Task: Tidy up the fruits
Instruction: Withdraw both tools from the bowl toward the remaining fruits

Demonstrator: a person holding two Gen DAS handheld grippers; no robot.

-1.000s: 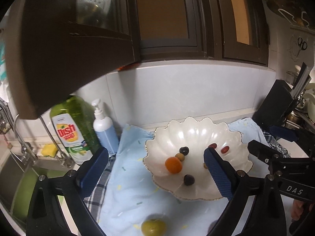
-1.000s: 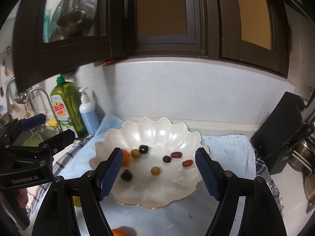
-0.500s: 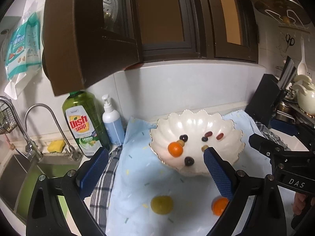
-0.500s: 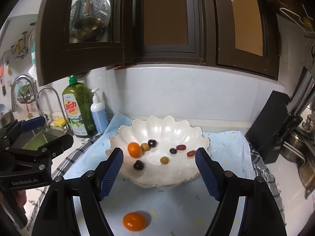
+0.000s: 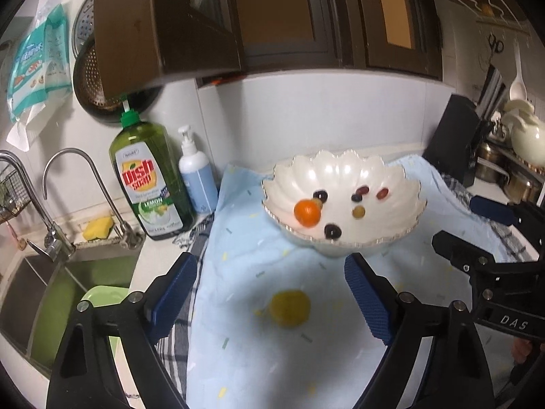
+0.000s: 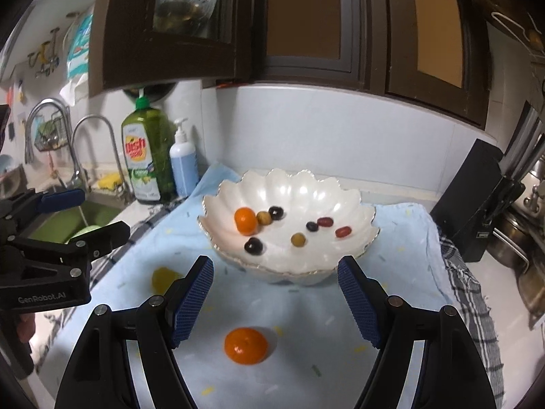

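- Pearl-white scalloped bowl (image 6: 289, 187) sat on light-blue cloth (image 6: 306, 323) over the table, w/ checked towel (image 6: 466, 293) under the cloth edges.
- Inside bowl: 1 orange mandarin (image 6: 245, 220) at left, plus small fruits – 3 dark, 2 olive-yellow, 2 red.
- Outside bowl, on cloth: 2nd mandarin (image 6: 246, 345) near front, and yellow fruit (image 5: 289, 307) off to its left; both apart from bowl.
- Left gripper (image 5: 270, 294) was wide; jaws had just been closing a bit, nothing pressed btwn them. Yellow fruit lay ahead in the gap btwn its fingers; contact not visible.
- Right gripper (image 6: 276, 298) was open at mid width, empty; loose mandarin lay btwn its fingers in view, not gripped.
- Bkgd: green dish soap bottle (image 5: 150, 177) and blue pump bottle (image 5: 197, 180) stood side by side left of cloth, by sink (image 5: 41, 293) and tap (image 5: 81, 184). Black box (image 6: 477, 204) at right.
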